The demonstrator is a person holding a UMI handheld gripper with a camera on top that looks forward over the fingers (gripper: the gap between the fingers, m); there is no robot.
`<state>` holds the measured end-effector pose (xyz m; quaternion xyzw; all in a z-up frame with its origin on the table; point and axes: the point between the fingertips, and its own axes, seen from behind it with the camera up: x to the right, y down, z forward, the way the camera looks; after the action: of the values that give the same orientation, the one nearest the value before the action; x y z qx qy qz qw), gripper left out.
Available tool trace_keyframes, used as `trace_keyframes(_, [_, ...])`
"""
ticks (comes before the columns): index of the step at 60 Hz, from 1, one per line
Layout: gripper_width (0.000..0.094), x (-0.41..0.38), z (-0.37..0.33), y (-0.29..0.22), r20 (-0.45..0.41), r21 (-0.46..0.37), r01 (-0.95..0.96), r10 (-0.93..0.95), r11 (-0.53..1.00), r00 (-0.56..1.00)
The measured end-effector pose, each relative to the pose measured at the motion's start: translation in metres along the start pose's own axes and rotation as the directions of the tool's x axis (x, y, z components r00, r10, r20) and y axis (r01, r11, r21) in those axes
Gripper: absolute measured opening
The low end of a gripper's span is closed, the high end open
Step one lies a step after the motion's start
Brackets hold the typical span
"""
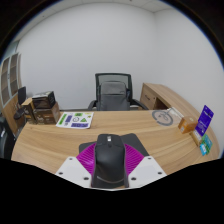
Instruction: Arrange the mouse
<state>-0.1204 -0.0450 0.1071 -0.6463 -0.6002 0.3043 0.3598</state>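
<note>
Colours, desk scene

Mouse (108,160) black, flanked by magenta pads (91,156) on white fingers. Desk (60,145) light wood grain. Chair (113,91) black. Wall (90,40) white. Box (204,120) purple; booklet (75,120) white with green print.

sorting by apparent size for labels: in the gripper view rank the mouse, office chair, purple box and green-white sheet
1. Office chair and mouse: similar; the mouse sits between the jaws, close to the camera, so unranked.
3. Green-white sheet.
4. Purple box, slightly smaller.
</note>
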Motion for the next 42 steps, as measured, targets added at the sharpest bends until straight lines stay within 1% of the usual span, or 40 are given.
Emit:
trace_keyframes(9, [0.0361,0.014,0.05,0.026,-0.019,-0.059,-0.013,0.012,0.998,1.0])
trace_keyframes(16, [0.036,0.018,0.075,0.046,-0.019,-0.087,-0.048,0.047,0.995,0.999])
trace_keyframes(24, [0.0365,0.024,0.089,0.066,-0.028,-0.123,-0.055,0.052,0.991,0.998])
trace_keyframes(31, [0.0388,0.026,0.092,0.075,-0.027,-0.131,-0.053,0.05,0.99,0.998])
trace_keyframes(38, [0.0533,0.026,0.092,0.076,-0.019,-0.136,-0.045,0.043,0.99,0.999])
trace_keyframes(39, [0.0571,0.026,0.092,0.075,-0.019,-0.136,-0.04,0.038,0.99,0.999])
trace_keyframes(40, [0.0637,0.027,0.091,0.075,-0.02,-0.134,-0.033,0.031,0.99,0.999])
trace_keyframes(42, [0.0807,0.031,0.09,0.075,-0.033,-0.135,-0.023,0.018,0.991,0.999])
